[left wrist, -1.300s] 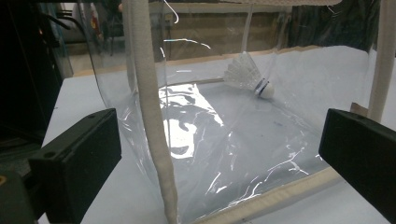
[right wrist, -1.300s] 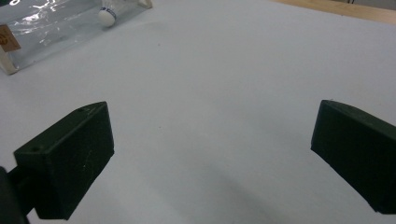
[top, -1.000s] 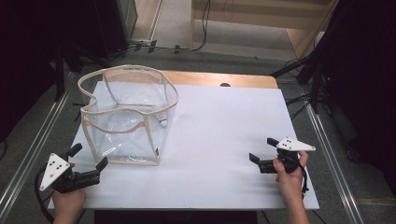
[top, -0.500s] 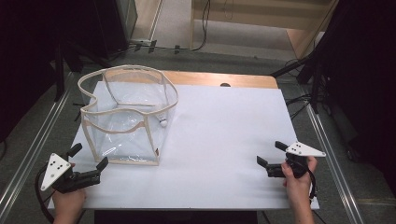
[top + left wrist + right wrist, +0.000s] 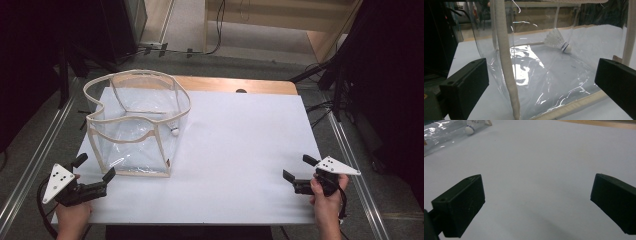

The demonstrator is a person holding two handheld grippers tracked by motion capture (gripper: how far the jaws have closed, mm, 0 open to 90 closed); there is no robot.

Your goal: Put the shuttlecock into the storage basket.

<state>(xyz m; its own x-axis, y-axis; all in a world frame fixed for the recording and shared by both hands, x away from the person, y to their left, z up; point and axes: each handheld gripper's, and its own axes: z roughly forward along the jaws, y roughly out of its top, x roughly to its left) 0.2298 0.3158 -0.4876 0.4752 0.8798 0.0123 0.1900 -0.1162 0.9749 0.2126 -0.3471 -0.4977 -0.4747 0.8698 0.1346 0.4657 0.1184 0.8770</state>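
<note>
One clear plastic bag with cream fabric trim [image 5: 137,125] stands upright on the white table top [image 5: 240,150], at its far left part, mouth gaping upward. The walls are see-through and crinkled, throwing bright glare in the left gripper view, and a cream band runs round the wavy top rim, down the corner seams and along the base. The rim sags and folds inward on the near side, so the opening reads as a lopsided loop rather than a neat square. Inside, a white feathered shuttlecock [image 5: 556,40] lies on its side on the bag's floor, its cork nose against the right-hand wall.

The left gripper [image 5: 92,172] sits at the near left corner of the table, held by a hand [image 5: 72,215], jaws spread wide and pointing at the bag's near corner, just beside it, not touching. In its own view a cream seam strip [image 5: 507,67] stands between the two jaws.

The right gripper [image 5: 296,174] is at the near right edge, well apart from the bag, jaws wide with bare table between them and nothing held.
</note>
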